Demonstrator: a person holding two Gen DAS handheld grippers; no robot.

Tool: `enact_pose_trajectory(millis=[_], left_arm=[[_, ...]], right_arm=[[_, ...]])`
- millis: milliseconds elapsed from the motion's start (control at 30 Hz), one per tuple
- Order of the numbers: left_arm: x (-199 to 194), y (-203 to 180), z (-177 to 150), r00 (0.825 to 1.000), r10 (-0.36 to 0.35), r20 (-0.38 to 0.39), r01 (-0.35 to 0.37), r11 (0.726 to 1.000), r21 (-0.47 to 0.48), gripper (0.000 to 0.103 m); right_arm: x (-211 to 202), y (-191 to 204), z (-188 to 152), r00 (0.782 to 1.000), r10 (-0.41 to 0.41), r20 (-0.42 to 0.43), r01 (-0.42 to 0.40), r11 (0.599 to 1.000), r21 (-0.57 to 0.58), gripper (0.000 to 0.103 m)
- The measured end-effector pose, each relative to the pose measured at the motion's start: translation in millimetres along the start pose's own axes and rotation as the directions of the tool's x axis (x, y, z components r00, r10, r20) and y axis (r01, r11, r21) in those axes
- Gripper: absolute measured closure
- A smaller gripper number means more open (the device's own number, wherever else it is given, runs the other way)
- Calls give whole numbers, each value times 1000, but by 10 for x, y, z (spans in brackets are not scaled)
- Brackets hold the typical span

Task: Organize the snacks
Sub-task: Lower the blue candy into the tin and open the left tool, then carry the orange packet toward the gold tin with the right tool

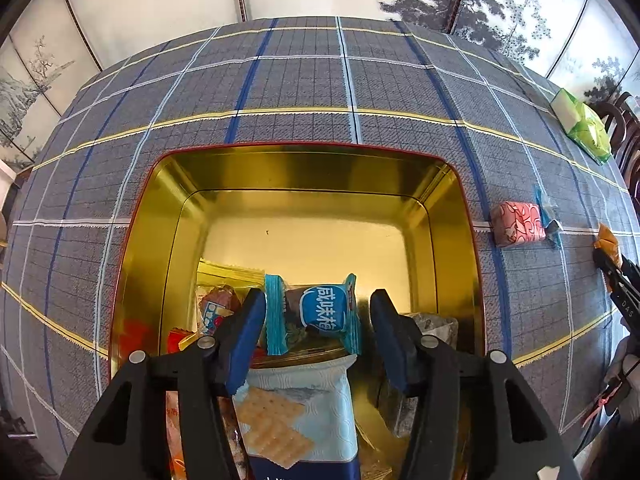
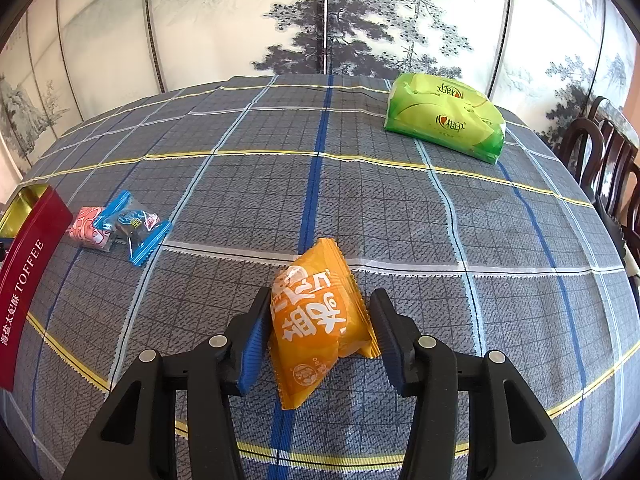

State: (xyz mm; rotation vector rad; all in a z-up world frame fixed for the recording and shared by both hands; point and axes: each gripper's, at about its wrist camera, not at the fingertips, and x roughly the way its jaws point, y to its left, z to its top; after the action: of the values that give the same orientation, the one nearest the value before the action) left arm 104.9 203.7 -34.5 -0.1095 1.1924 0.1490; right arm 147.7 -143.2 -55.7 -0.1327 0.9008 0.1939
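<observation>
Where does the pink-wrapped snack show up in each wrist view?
Left wrist: pink-wrapped snack right of centre, on the cloth beside the tin.
Right wrist: far left, touching the blue-wrapped candy.
Shared landmark: green tissue pack.

Ahead of the jaws, a table draped in a grey plaid cloth [image 2: 400,208] crossed by blue, white and yellow stripes. Beyond its far edge, a pale folding screen [image 2: 328,20] painted with ink pines and misty mountains, split by thin dark frames. Off to the right of the jaws, dark wooden chairs [image 2: 608,152] pushed against the table's edge. Bright, even daylight throughout.
</observation>
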Motion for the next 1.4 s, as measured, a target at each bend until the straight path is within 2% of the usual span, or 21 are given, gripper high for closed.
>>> enact_pose_trajectory(millis=[200, 433, 633, 700, 900, 1033, 1200, 1400], left_arm=[[-174, -49, -29, 999, -11, 31, 10, 1000, 12, 49], [-514, -61, -169, 995, 13, 102, -15, 1000, 20, 43], [-764, 79, -374, 988, 42, 150, -41, 999, -14, 41], [-822, 143, -440, 985, 55, 165, -52, 998, -26, 36], [-892, 315, -640, 986, 54, 157, -44, 997, -69, 36], [-918, 410, -741, 985, 78, 155, -65, 994, -92, 35], [-893, 506, -813, 986, 85, 142, -67, 990, -122, 32], [-880, 545, -884, 986, 95, 138, -77, 989, -130, 32]], right_arm=[[0, -1, 0, 1000, 0, 0, 0, 1000, 0, 52], [-1, 0, 2, 1000, -1, 0, 1, 1000, 0, 52], [0, 3, 7, 1000, 0, -6, 0, 1000, 0, 52], [-7, -2, -2, 1000, -1, -10, 2, 1000, 3, 51], [4, -8, -2, 1000, -5, -14, 5, 1000, 12, 51], [8, 8, -12, 1000, -14, -10, 14, 1000, 12, 52], [-6, 41, -1, 1000, -20, -15, 20, 1000, 9, 58], [-46, 81, -24, 999, -36, -27, 36, 999, 21, 59]])
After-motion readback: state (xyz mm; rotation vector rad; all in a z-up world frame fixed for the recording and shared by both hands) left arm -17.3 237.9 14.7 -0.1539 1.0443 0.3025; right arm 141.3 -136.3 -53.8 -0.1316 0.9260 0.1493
